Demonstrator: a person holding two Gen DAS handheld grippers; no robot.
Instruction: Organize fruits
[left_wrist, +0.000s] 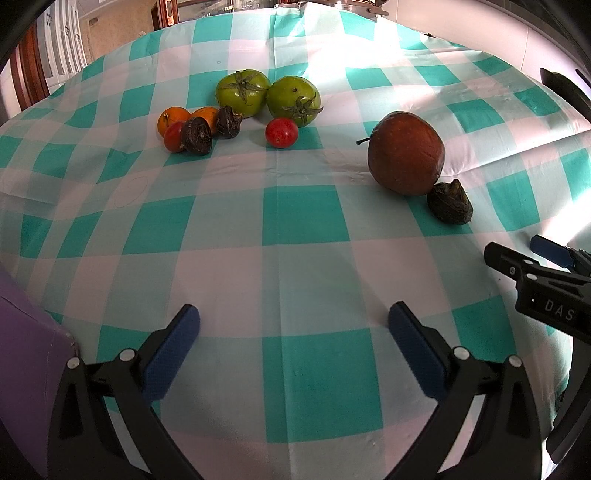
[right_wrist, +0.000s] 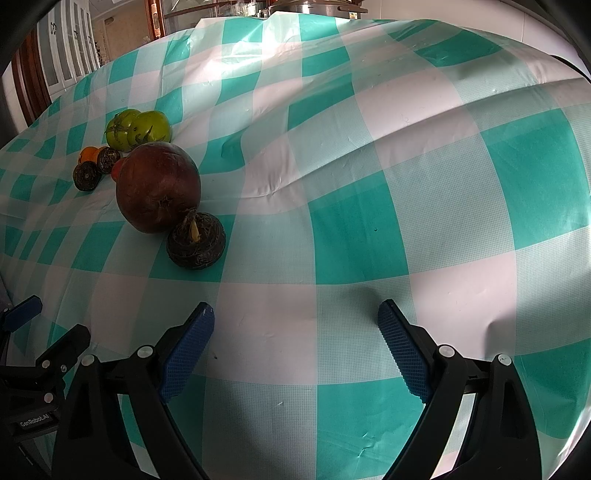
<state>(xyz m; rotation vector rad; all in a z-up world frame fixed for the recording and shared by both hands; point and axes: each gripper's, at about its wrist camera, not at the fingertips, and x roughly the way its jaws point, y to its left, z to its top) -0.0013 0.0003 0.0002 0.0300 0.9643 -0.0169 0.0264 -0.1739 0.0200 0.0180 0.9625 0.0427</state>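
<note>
Fruit: apple (left_wrist: 405, 152) touching dark bulb (left_wrist: 450, 203); green tomatoes (left_wrist: 242, 91) well apart.
Left tongs (left_wrist: 293, 334): released, holding nothing.
Right tongs (right_wrist: 295, 332): released, holding nothing.

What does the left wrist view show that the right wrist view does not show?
Only the left wrist view shows the red cherry tomato whole, a second small red tomato beside the oranges, and a purple object at the lower left.

Only the right wrist view shows the pale sprout on the near water chestnut and the far right stretch of the tablecloth.

Both show the two green tomatoes, the brown-red apple, the two dark water chestnuts by the oranges, and open, empty left tongs and right tongs.
</note>
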